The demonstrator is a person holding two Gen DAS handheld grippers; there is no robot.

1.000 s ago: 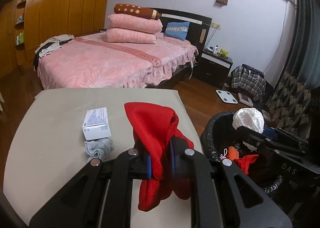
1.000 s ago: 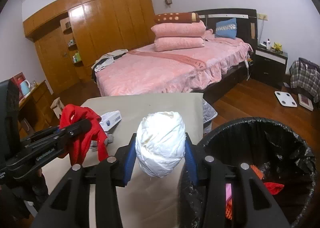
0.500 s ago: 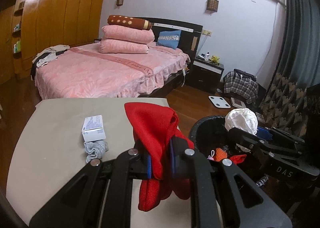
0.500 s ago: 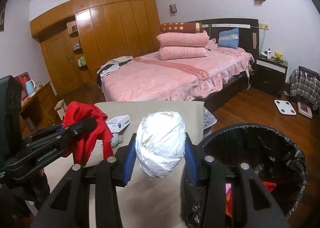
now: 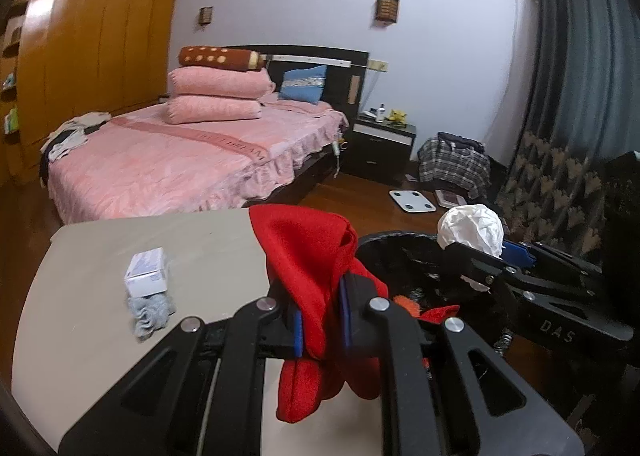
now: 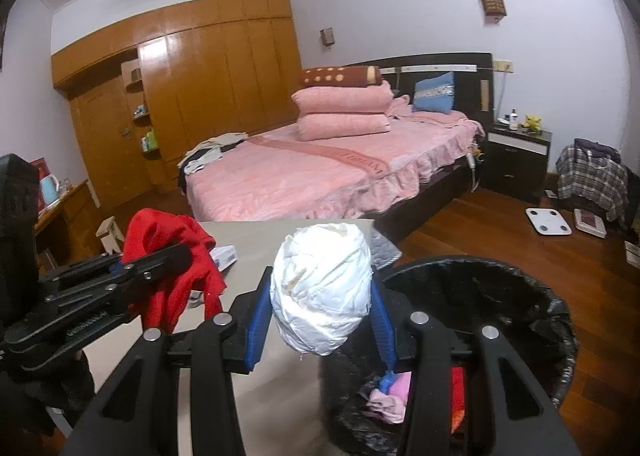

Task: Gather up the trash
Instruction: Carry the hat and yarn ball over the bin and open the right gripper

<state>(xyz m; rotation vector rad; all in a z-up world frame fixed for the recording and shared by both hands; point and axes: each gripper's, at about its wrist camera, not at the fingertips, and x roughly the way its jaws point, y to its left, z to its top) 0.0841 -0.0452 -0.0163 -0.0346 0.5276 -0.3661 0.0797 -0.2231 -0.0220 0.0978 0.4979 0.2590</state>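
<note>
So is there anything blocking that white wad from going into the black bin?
Nothing visible. The white wad, clamped in the right tool, hangs beside the open bin, whose mouth is uncovered.

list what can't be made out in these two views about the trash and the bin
- Trash bin contents: right wrist view, mostly hidden by the right gripper and its white paper wad.
- Print on the small box: left wrist view, too small to read.
- Grey item beside the box: left wrist view, too small to identify.
- Lower end of the red cloth: left wrist view, behind the left gripper.
</note>
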